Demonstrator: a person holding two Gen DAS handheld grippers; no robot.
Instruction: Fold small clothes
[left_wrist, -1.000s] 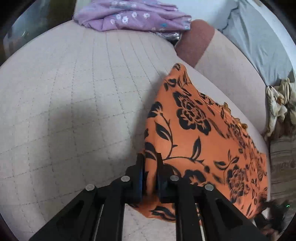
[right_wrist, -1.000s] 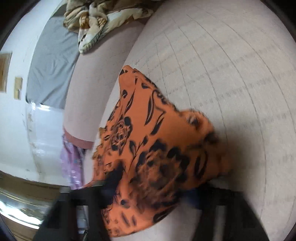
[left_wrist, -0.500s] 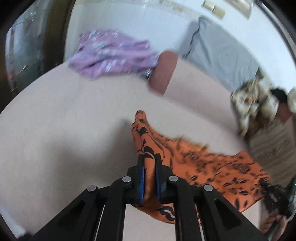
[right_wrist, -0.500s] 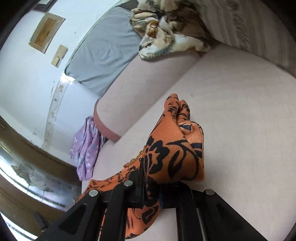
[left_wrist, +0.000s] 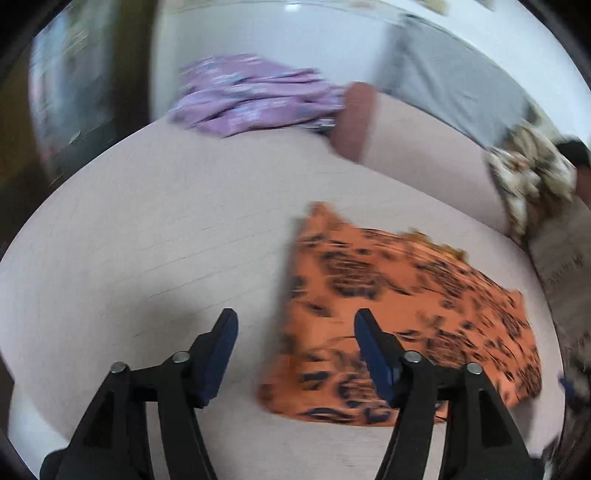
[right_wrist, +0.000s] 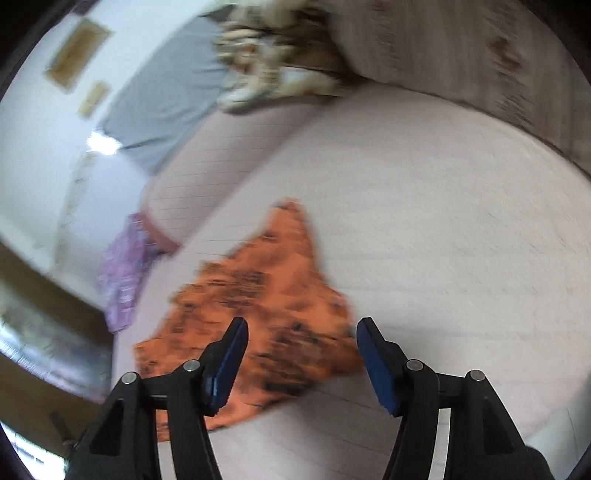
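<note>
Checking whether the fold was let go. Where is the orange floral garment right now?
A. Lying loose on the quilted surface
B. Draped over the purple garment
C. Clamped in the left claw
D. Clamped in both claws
A: the orange floral garment lies on the quilted surface, and both the left claw and right claw stand open and empty.

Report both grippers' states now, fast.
Left gripper: open, jaws just opened, holding nothing; the orange floral garment lies loose below.
Right gripper: open, jaws just opened, empty above the same garment.

black angular tongs (left_wrist: 295, 354), blue pads (left_wrist: 373, 354), silver screws
</note>
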